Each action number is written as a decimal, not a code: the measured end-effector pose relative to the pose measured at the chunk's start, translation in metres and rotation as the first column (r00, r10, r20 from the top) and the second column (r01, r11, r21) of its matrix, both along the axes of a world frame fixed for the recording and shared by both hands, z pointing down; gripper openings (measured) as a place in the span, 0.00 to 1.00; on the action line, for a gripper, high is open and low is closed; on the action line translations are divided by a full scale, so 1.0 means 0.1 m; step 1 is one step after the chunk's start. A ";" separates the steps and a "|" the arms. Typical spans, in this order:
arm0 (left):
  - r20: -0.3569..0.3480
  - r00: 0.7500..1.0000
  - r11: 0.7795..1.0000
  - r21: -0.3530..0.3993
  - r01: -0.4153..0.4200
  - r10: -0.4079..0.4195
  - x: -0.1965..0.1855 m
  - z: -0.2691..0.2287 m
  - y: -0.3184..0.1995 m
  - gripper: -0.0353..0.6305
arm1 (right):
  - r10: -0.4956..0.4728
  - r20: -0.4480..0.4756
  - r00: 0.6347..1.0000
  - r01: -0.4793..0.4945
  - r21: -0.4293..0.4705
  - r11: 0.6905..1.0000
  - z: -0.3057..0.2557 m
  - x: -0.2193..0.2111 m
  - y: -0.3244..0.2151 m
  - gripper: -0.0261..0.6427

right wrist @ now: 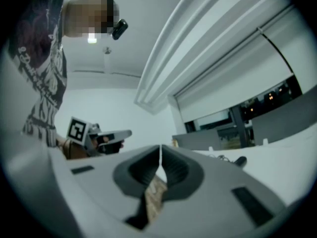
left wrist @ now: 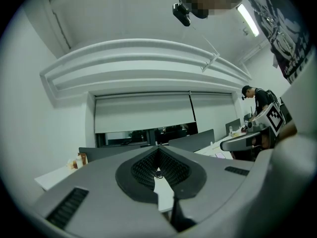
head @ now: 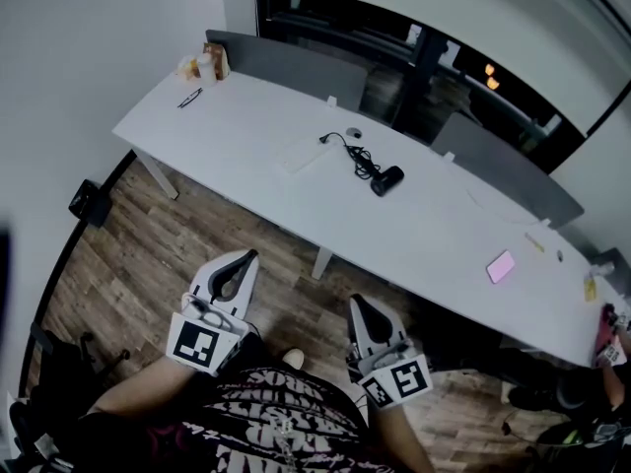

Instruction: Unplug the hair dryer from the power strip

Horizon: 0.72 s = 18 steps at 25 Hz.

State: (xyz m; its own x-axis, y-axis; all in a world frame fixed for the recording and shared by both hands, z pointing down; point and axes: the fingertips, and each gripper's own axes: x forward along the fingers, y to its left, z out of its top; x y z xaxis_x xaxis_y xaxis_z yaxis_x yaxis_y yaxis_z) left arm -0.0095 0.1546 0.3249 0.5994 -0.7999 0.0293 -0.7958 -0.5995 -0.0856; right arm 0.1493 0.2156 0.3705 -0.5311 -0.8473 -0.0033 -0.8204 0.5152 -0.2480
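A black hair dryer (head: 387,179) lies in the middle of the long white table (head: 246,116), its black cord (head: 360,156) coiled beside it and running to a plug (head: 325,138) at a pale power strip (head: 301,153). Both grippers hang over the wooden floor, well short of the table. My left gripper (head: 248,256) (left wrist: 158,147) is shut with nothing in it. My right gripper (head: 357,302) (right wrist: 161,146) is likewise shut and empty. In the right gripper view the dryer (right wrist: 239,160) shows small and far off on the table.
A pink item (head: 501,266) lies on the table's right part; cups and boxes (head: 207,64) stand at its far left corner. Grey partition screens (head: 296,62) line the far edge. A table leg (head: 320,262) stands ahead. Another person (head: 611,343) is at the right.
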 end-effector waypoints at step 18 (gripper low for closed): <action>-0.049 0.992 0.990 -0.083 0.110 -0.114 -0.66 0.39 -0.31 0.09 | -0.051 -0.043 0.998 0.048 -0.053 0.997 0.24 -0.41 -0.34 0.09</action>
State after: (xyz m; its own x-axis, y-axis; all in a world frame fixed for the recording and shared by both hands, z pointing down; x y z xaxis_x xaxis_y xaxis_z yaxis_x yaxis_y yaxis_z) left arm -0.0754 0.1231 0.3639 0.5085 -0.8585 0.0662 -0.8605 -0.5095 0.0036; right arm 0.1079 0.1813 0.3943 -0.5711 -0.8183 0.0643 -0.8050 0.5430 -0.2391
